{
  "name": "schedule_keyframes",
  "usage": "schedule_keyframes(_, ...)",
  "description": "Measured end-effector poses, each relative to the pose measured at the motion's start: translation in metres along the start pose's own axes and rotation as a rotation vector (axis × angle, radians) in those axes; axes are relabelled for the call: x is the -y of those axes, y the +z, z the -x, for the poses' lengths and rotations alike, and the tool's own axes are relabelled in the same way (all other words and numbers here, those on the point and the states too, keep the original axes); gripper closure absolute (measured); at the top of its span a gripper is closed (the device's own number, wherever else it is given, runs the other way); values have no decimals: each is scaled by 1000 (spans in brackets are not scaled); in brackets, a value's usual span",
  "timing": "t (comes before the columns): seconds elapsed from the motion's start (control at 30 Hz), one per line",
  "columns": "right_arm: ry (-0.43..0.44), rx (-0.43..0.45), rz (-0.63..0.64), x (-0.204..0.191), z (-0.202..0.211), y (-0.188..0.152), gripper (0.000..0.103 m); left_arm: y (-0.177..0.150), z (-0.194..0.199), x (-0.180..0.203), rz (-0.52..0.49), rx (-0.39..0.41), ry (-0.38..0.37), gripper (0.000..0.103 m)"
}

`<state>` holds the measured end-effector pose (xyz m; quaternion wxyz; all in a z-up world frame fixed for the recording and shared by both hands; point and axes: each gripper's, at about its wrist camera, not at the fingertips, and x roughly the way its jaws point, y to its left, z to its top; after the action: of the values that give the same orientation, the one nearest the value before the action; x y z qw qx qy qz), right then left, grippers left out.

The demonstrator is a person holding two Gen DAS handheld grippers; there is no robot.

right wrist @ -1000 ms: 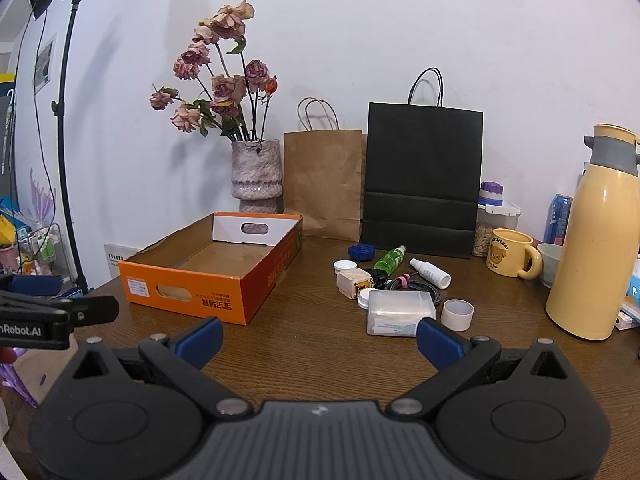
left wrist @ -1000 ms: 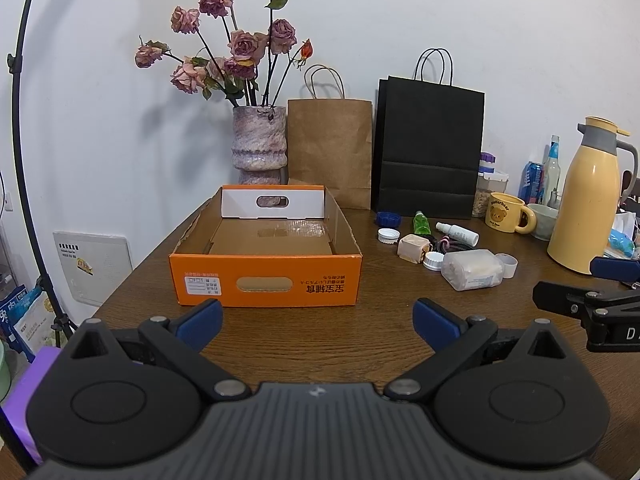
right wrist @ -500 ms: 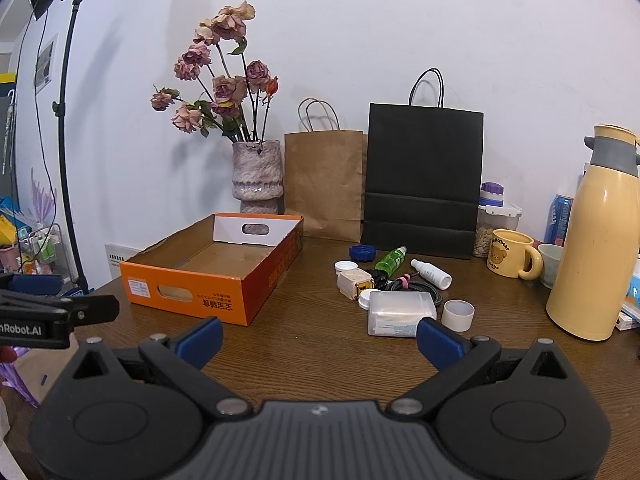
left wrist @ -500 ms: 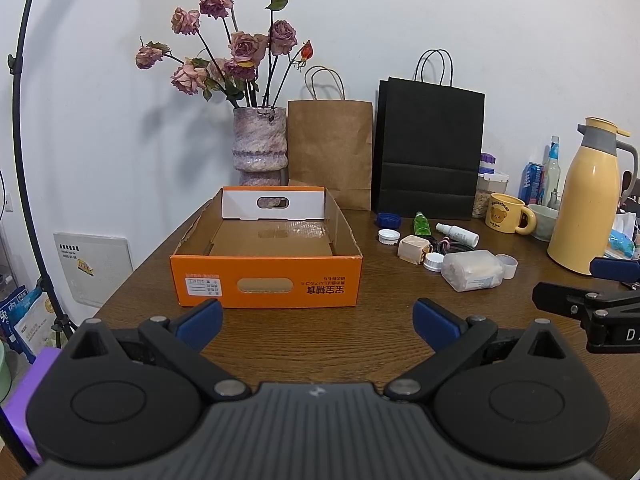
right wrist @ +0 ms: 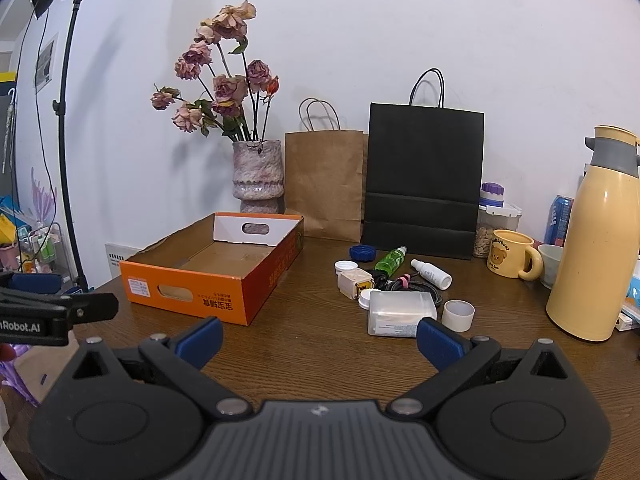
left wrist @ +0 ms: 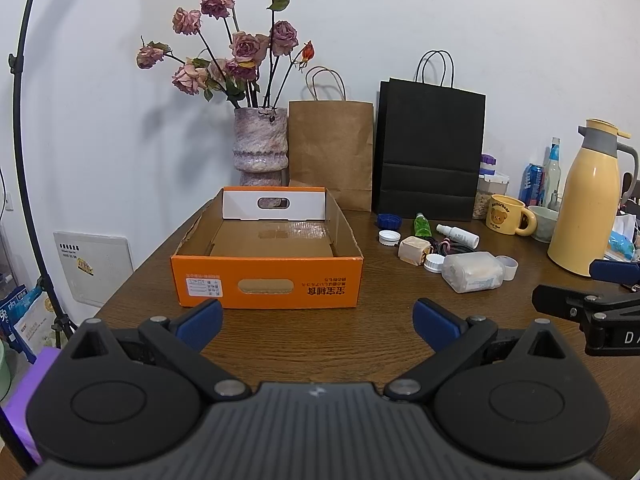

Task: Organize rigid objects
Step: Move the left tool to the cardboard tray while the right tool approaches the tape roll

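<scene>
Nothing has shifted over the last second — left gripper and right gripper stay spread, empty; orange box empty at left, small items clustered right, sorting not begun

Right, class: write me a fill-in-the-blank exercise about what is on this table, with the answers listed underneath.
1. The orange cardboard box holds ____ so far.
2. Both the left tool and the right tool have their jaws ____.
3. The mug with the bear picture is ____ in colour.
4. The black paper bag stands to the ____ of the brown paper bag.

Answers: nothing; open; yellow; right
</scene>
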<state>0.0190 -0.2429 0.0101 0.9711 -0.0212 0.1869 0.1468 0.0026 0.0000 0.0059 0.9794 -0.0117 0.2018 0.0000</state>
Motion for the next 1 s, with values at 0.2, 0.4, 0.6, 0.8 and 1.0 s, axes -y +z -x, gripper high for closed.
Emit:
schedule_keyframes(0.2,-5,1,-4,3,-5,2,0,13,-3,-4,2,5,-1,0)
schedule_keyframes(0.4,-9,2,-12,8,-19,9,0,27,-16,-9,15,-7,3,0)
schedule_keyframes(0.6,-13,-4,-18,14,-39,20,0,54,-34,-15,21,-3,19,0)
schedule_keyframes(0.8,-28,-4,-25,24,-61,33,0,85,-55,-21,36,-16,25,0)
schedule_keyframes(1.0,-62,1,-40,42,-86,49,0,113,-89,-29,64,-68,23,0)
